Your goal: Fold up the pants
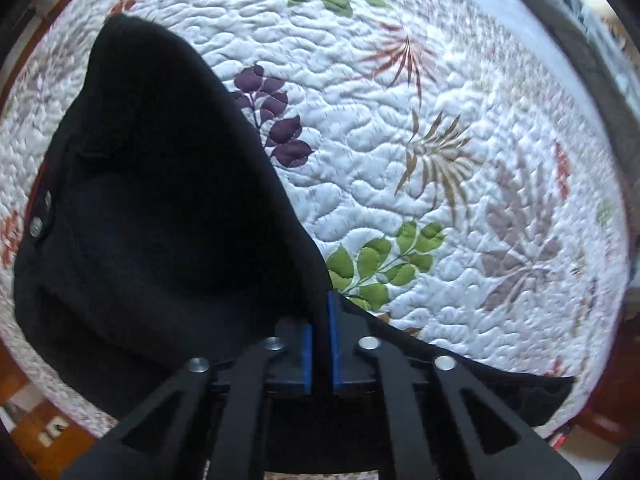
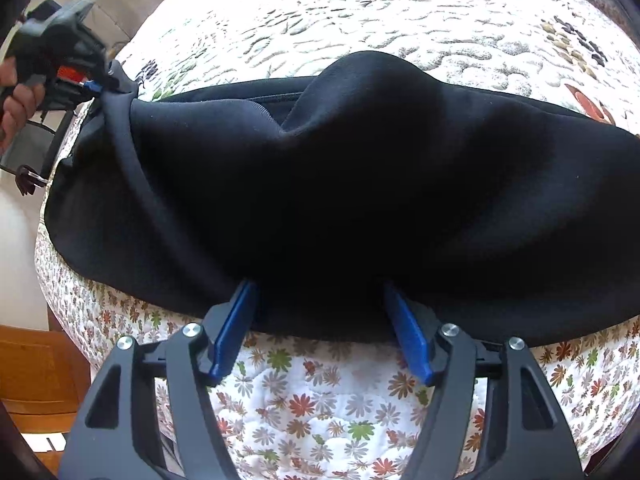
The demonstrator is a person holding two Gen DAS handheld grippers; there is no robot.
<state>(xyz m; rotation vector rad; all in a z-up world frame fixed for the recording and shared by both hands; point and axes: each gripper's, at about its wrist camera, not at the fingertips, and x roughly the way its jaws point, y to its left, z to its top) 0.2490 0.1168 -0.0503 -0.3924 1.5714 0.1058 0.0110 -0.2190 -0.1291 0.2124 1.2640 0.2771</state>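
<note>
Black pants (image 1: pixel 160 200) lie bunched on a floral quilt (image 1: pixel 400 140). My left gripper (image 1: pixel 320 312) points straight down and is shut on a raised edge of the pants, its blue pads nearly touching with the cloth pinched between them. From the right wrist view, the pants (image 2: pixel 340 180) stretch across the bed, and the left gripper (image 2: pixel 98 86) holds their far left corner up. My right gripper (image 2: pixel 318 286) is open wide at the near edge of the pants. Its blue fingertips (image 2: pixel 240 308) disappear under the cloth, and the pads press on nothing.
A person's hand (image 2: pixel 16 96) grips the left tool's handle. The quilt (image 2: pixel 320 400) hangs over the near side of the bed. Wooden furniture (image 2: pixel 36 364) stands low on the left, beside the bed. Two metal buttons (image 1: pixel 36 224) show on the pants' left edge.
</note>
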